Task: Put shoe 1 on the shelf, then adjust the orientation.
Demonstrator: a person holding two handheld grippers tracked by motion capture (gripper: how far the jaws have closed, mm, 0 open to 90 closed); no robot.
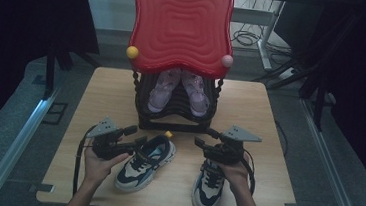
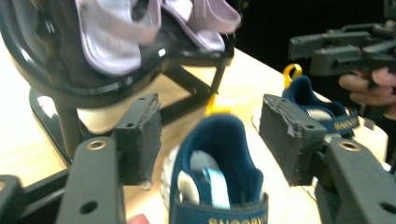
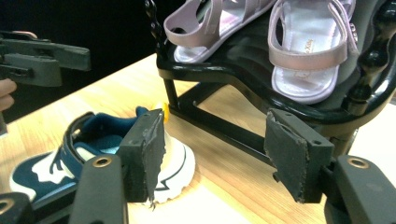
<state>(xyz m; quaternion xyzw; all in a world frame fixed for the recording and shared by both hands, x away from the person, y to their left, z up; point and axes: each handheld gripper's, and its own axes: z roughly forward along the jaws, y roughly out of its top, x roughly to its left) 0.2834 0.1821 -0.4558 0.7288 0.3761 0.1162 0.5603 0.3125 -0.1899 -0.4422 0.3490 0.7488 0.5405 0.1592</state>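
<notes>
Left gripper [image 1: 134, 135]: jaws released, straddling the heel of the navy-and-cream left sneaker [image 1: 145, 162].
Right gripper [image 1: 203, 141]: jaws released, above the matching right sneaker [image 1: 208, 188], facing the black shoe rack [image 1: 177, 120].

We look down from above the counter [image 1: 106, 91]; both gripper views sit low and close, facing the black rack [image 2: 187, 74], sharing its sandals [image 3: 299, 51] and left sneaker [image 3: 93, 149].

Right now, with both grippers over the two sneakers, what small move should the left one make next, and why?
Probably ease the left gripper forward and close on the heel collar of the left sneaker. Its jaws stand open on either side of that heel without touching it, and the sneaker lies flat on the table, in front of the shoe rack holding lilac sandals.
</notes>
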